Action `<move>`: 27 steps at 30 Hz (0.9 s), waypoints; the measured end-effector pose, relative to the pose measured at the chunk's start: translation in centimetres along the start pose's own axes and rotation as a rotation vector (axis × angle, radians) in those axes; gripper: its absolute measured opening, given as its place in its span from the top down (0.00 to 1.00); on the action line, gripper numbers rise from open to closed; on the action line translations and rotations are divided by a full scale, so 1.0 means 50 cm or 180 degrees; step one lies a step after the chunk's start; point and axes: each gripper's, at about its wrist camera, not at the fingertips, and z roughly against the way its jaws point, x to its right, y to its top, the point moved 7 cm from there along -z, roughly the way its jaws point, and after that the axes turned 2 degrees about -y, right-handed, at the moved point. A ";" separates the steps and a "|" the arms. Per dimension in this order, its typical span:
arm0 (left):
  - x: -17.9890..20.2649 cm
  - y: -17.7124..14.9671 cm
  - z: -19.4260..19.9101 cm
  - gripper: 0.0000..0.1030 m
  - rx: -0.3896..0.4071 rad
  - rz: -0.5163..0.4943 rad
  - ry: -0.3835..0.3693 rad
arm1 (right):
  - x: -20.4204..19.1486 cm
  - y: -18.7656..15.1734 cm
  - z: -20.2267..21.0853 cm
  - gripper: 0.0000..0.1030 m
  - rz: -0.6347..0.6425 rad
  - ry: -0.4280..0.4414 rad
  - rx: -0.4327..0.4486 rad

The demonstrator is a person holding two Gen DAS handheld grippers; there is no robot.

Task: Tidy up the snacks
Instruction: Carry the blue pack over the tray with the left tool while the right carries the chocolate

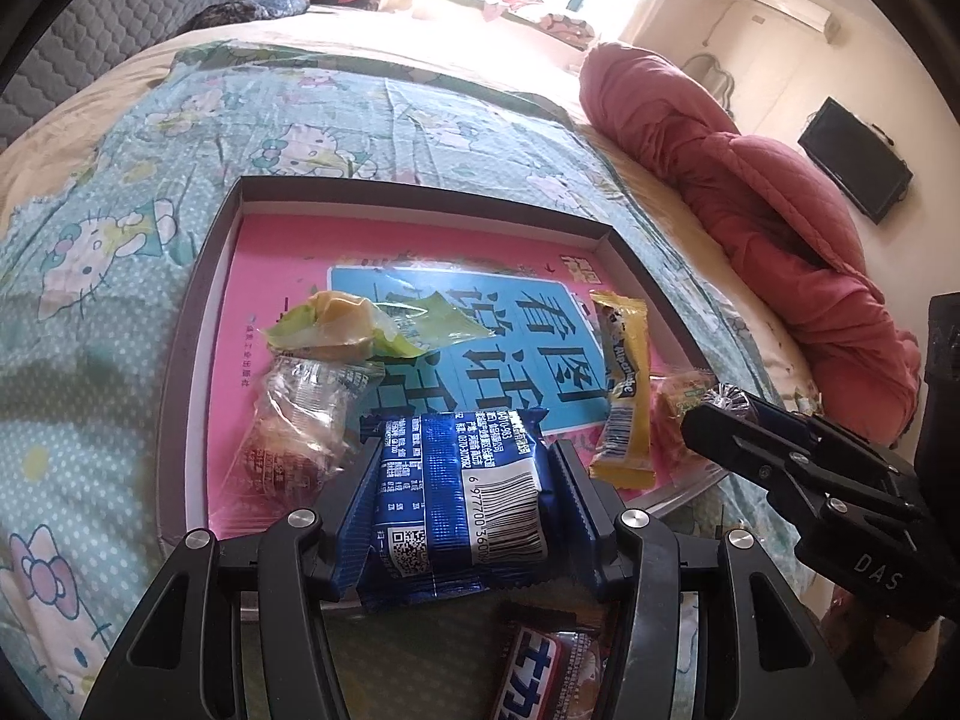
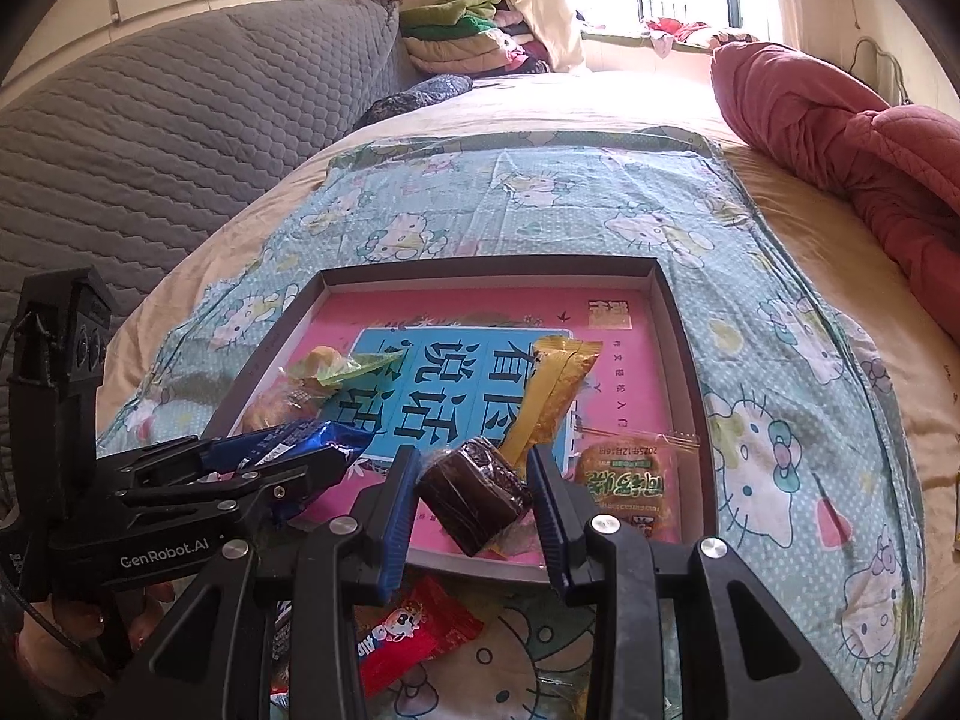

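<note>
Left claw [image 1: 465, 516] pinching blue foil snack pack [image 1: 456, 498]; right claw [image 2: 474, 498] clamped on dark round plastic-wrapped cake [image 2: 474, 495], both over shallow grey cardboard tray [image 2: 678, 324].

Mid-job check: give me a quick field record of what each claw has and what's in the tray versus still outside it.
left claw: shut on blue foil snack packet, over the tray's near edge
right claw: shut on dark brown round wrapped cake
tray: shallow dark-rimmed box with pink printed base, on the cartoon-cat cloth
in tray: yellow stick sachet, green-wrapped pastry, clear-wrapped bun, orange biscuit pack
outside tray: red candy wrapper
</note>
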 end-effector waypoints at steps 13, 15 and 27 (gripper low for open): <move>-0.005 -0.002 -0.007 0.46 -0.0008 -0.0013 0.0067 | 0.021 -0.017 -0.039 0.64 -0.0209 0.0079 -0.0136; -0.003 -0.001 -0.003 0.46 0.0023 -0.0025 0.0075 | 0.020 -0.016 -0.045 0.64 -0.0202 0.0071 -0.0148; -0.005 -0.002 -0.002 0.46 0.0010 -0.0032 0.0064 | 0.018 -0.023 -0.071 0.64 -0.0091 -0.0072 -0.0195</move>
